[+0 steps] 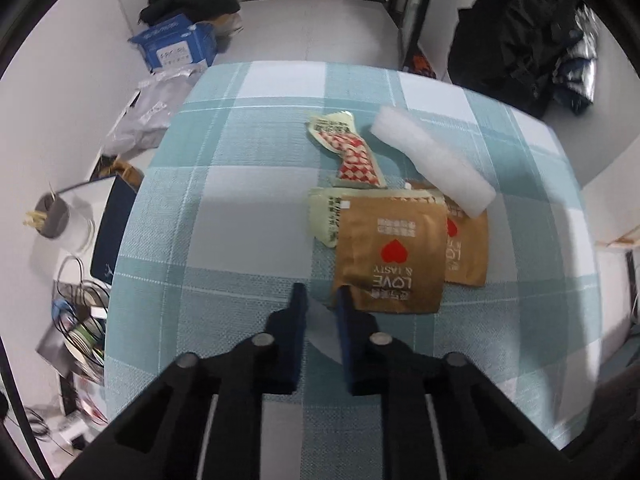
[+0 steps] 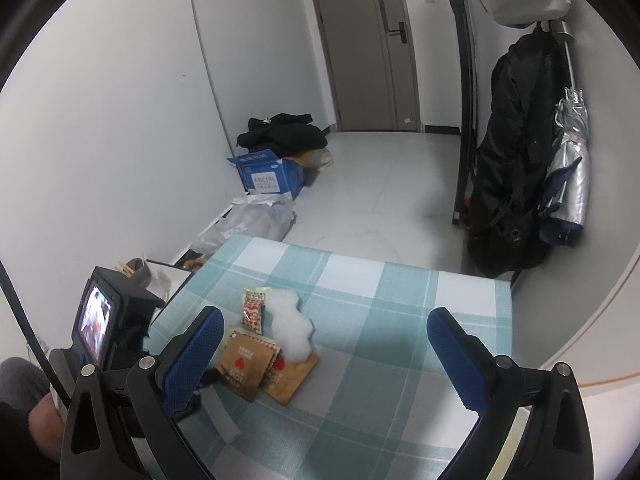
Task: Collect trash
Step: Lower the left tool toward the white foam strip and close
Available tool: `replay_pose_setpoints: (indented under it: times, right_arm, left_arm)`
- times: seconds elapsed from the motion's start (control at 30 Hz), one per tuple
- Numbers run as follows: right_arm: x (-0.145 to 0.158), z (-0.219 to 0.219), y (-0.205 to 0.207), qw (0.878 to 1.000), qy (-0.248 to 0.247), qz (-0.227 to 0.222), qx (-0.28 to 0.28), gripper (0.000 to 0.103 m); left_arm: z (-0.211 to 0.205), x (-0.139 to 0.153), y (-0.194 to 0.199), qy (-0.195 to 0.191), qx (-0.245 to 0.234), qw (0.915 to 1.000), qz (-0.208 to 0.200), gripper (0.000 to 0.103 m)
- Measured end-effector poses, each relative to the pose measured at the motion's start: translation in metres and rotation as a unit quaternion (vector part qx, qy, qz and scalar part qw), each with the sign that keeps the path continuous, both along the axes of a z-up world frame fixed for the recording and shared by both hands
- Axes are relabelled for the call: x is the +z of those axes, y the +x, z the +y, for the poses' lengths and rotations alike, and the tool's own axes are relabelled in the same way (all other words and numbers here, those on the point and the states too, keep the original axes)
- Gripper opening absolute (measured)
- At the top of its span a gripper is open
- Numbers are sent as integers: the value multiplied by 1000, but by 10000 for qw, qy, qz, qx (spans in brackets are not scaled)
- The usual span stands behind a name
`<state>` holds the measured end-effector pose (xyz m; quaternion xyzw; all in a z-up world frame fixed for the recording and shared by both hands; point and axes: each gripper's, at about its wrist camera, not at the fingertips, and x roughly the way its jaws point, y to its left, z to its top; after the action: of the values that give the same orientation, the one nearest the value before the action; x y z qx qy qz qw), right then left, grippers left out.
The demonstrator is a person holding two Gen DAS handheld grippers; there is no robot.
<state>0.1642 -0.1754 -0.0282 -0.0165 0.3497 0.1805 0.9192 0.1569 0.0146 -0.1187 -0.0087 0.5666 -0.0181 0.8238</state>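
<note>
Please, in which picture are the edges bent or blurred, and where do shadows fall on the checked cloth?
Left wrist view: cloth lines bow, left clutter smears, soft shadow ahead of the left gripper. Right wrist view: door frame curves, right gripper shadows the cloth's near part.

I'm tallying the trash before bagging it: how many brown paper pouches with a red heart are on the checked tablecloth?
2. One brown pouch lies in front, its near corner at the left hand-held gripper. The second pouch lies partly under it and under the white foam strip. More could be hidden beneath.
</note>
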Motion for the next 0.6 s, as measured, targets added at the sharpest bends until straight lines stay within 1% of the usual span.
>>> replay_pose_setpoints:
  times: [0.1, 0.3, 0.4, 0.47, 0.6]
  right_arm:
    - [0, 0, 0, 10000, 9, 11, -16, 103]
    - [-1, 0, 1, 10000, 33, 63, -47, 103]
    - [-1, 2, 2, 10000, 24, 60, -39, 103]
    - [-1, 3, 3, 10000, 11, 52, -40, 103]
    - [-2, 6, 4, 10000, 3, 71, -22, 103]
  left_arm:
    - [2, 0, 1, -72, 54, 10000, 1, 2]
    - [5, 0, -2, -218, 74, 9997, -4, 2]
    - [6, 8, -4, -224, 18, 9996, -173, 2]
    - [9, 17, -5, -175, -71, 9990, -410, 2]
    - [17, 33, -5, -313, -188, 9960, -813, 2]
